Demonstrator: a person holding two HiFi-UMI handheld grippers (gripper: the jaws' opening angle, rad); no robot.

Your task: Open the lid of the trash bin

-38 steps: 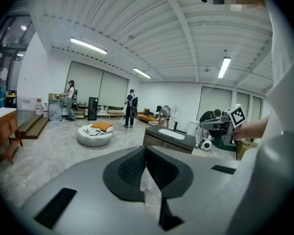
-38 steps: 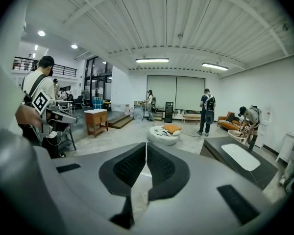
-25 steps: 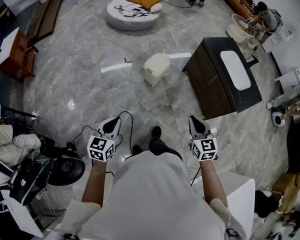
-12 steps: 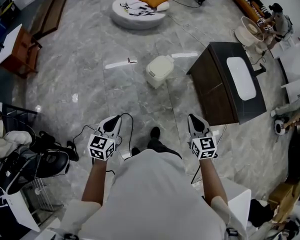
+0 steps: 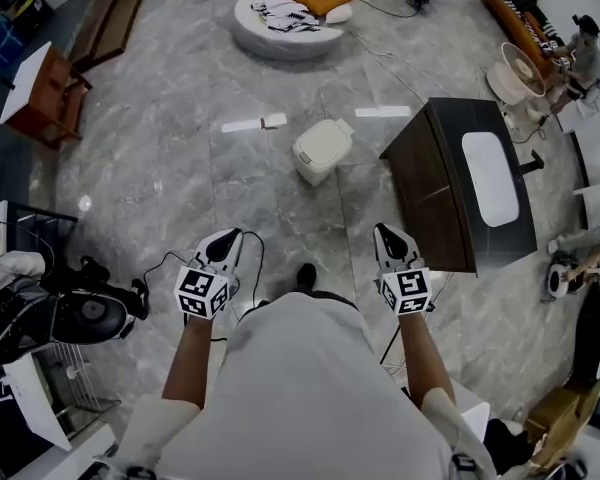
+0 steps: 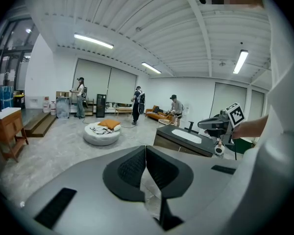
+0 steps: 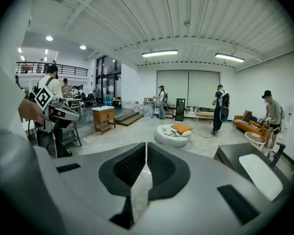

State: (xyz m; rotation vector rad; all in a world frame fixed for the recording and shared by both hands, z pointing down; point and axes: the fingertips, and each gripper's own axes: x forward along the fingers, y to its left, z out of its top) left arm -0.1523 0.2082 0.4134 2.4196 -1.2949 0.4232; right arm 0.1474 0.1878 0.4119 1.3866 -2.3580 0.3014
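A cream trash bin point(image 5: 321, 149) with its lid down stands on the grey marble floor, well ahead of me in the head view. My left gripper point(image 5: 224, 240) and right gripper point(image 5: 389, 238) are held out side by side at waist height, both far short of the bin. Each is shut with its jaws pressed together and nothing between them. The bin does not show in either gripper view; the left gripper point(image 6: 145, 156) and right gripper point(image 7: 146, 153) look out across the room.
A dark cabinet with a white inset top point(image 5: 468, 181) stands right of the bin. A round white pouf with an orange cushion point(image 5: 286, 16) lies beyond it. A wooden side table point(image 5: 42, 93) is at far left, equipment and cables point(image 5: 60, 313) at near left. Several people stand at the far end.
The bin and cabinet have slid lower and nearer in the head view as I walk forward. Both grippers stay shut in the same pose.
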